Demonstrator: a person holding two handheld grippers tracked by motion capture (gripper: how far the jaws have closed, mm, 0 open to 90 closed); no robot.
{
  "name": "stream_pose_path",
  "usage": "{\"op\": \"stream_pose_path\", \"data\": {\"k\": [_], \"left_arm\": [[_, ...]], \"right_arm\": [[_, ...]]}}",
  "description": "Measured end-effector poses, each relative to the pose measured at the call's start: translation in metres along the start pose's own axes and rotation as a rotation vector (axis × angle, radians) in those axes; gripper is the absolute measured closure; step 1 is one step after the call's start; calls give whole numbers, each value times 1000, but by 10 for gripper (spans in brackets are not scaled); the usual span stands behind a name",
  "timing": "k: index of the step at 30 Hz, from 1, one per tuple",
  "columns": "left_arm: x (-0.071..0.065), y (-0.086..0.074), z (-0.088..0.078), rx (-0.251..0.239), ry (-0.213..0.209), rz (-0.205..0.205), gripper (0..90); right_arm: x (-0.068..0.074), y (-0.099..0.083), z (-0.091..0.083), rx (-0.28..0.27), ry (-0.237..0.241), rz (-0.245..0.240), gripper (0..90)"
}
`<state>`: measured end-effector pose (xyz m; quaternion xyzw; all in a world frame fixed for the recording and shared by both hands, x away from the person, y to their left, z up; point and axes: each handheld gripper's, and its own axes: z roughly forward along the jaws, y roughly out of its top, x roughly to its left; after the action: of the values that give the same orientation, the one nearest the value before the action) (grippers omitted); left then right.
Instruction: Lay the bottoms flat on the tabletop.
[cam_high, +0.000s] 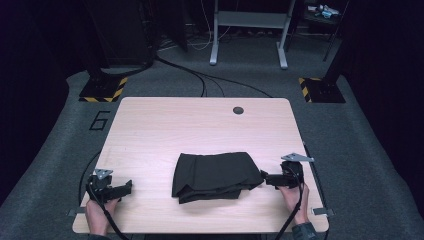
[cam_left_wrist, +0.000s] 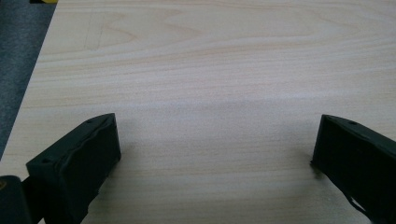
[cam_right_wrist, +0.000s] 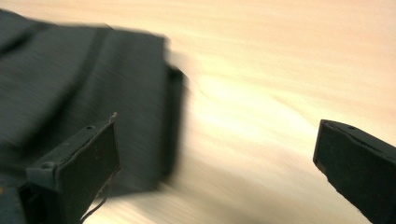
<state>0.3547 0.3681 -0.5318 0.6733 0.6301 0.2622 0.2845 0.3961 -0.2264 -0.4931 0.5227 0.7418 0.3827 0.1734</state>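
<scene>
your left gripper (cam_high: 125, 189) sat low at the near left corner of the table (cam_high: 150, 125), well apart from the cloth, your hand behind it at the table's edge. its jaws stood wide apart over bare wood, nothing between them. the folded black cloth (cam_high: 215, 176) lay in the middle of the near half of the table, a thick stack with its layers showing along the near edge. your right gripper (cam_high: 266, 178) lay just beside the cloth's right edge, pointing at it. its jaws were spread wide too, clamped on nothing; in the right gripper view the cloth (cam_right_wrist: 79, 93) lay blurred behind the left jaw, bare table between the two.
</scene>
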Motion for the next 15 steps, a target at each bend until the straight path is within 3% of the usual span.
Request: {"op": "stream_pose_path", "data": {"k": [5, 9, 12, 15], "left_arm": [[-3, 1, -8, -39, -58, -1, 2], [-12, 6, -18, -80, -121, 19, 2], [-25, 14, -26, -109, -168, 47, 2], [-40, 23, -33, -125, -218, 86, 1]], "right_arm": [[-25, -22, 6, 32, -45, 41, 0], [-30, -28, 10, 45, -56, 56, 0], [-28, -27, 12, 53, -77, 26, 0], [-23, -27, 16, 65, -119, -35, 0]]}}
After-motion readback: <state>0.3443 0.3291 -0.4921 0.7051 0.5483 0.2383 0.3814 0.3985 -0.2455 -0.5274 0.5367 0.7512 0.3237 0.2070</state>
